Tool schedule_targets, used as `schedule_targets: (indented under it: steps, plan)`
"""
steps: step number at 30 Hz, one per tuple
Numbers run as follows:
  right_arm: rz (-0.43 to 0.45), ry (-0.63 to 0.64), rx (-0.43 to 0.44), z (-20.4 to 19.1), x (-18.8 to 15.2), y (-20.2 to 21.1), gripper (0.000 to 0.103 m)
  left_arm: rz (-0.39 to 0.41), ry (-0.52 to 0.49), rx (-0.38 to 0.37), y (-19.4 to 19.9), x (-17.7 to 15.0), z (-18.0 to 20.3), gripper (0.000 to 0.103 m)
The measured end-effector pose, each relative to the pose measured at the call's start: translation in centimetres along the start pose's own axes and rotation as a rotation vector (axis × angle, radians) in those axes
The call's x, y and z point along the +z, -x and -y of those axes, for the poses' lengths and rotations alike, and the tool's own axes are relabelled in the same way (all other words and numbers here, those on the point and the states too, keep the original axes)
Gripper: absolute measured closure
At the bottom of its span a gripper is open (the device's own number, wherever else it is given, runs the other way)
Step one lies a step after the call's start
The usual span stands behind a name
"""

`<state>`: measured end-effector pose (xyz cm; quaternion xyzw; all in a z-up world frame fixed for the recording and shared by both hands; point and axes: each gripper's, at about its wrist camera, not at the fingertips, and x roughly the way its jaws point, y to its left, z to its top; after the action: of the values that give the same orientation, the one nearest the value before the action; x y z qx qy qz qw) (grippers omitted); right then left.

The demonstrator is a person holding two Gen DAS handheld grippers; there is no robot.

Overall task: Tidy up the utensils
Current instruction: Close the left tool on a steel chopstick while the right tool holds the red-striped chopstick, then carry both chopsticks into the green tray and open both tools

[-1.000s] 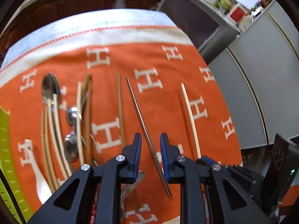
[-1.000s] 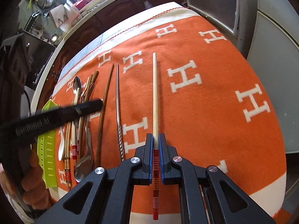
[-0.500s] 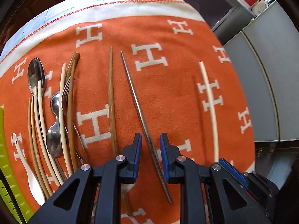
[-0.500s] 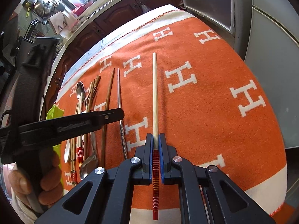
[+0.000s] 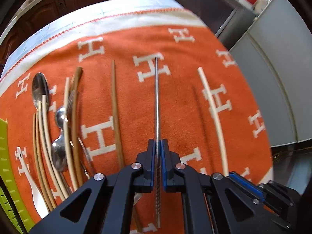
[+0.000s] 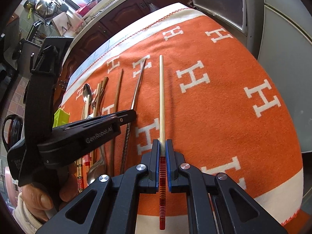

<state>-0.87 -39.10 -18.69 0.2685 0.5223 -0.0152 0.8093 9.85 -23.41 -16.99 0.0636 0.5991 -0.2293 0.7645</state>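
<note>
Right wrist view, left gripper [image 6: 132, 115] marked "GenRobot.AI", blanket [image 6: 224, 117] patterned "H"

we see a steel chopstick [image 5: 157, 101] and a pale, red-banded chopstick [image 6: 161, 101] each clamped lengthwise; spoons [image 5: 40, 89] and brown chopsticks [image 5: 116, 113] lie alongside on orange cloth [image 5: 185, 107].

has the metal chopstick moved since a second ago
Yes. The metal chopstick swung from slanting toward the brown chopstick to straight, clamped in the left tongs.
</note>
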Motion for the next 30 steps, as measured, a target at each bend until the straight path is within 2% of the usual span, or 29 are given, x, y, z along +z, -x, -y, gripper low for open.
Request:
schedule_targets:
  steps: [5, 8, 11, 14, 17, 20, 22, 26, 30]
  plan:
    - [0.006, 0.018, 0.050, -2.0, 0.1, 1.4, 0.098, 0.070, 0.024, -0.101, 6.5, -1.1, -2.2, 0.100]
    - [0.003, 0.065, 0.098, -4.9, 0.3, 2.2, 0.098, 0.127, 0.035, -0.089, 11.0, -2.4, -4.5, 0.100]
    - [-0.008, 0.124, 0.162, -8.9, 0.5, 2.7, 0.098, 0.190, 0.063, 0.003, 15.5, -4.5, -8.1, 0.100]
    - [-0.039, 0.177, 0.233, -13.5, 0.8, 2.2, 0.098, 0.257, 0.115, 0.170, 19.6, -6.9, -12.5, 0.100]
    - [-0.082, 0.217, 0.291, -18.6, 0.7, 1.0, 0.098, 0.288, 0.177, 0.298, 21.9, -8.7, -16.3, 0.100]
    - [-0.122, 0.235, 0.327, -23.5, -0.1, -0.6, 0.098, 0.293, 0.230, 0.384, 22.9, -10.3, -20.0, 0.100]
    - [-0.153, 0.240, 0.342, -26.7, -0.4, -2.2, 0.098, 0.278, 0.257, 0.406, 22.7, -11.2, -22.1, 0.100]
    - [-0.194, 0.239, 0.353, -31.3, -0.8, -5.6, 0.098, 0.221, 0.296, 0.388, 20.4, -12.3, -25.3, 0.100]
    - [-0.232, 0.224, 0.351, -34.1, -1.2, -9.2, 0.097, 0.174, 0.332, 0.361, 18.1, -12.8, -27.3, 0.099]
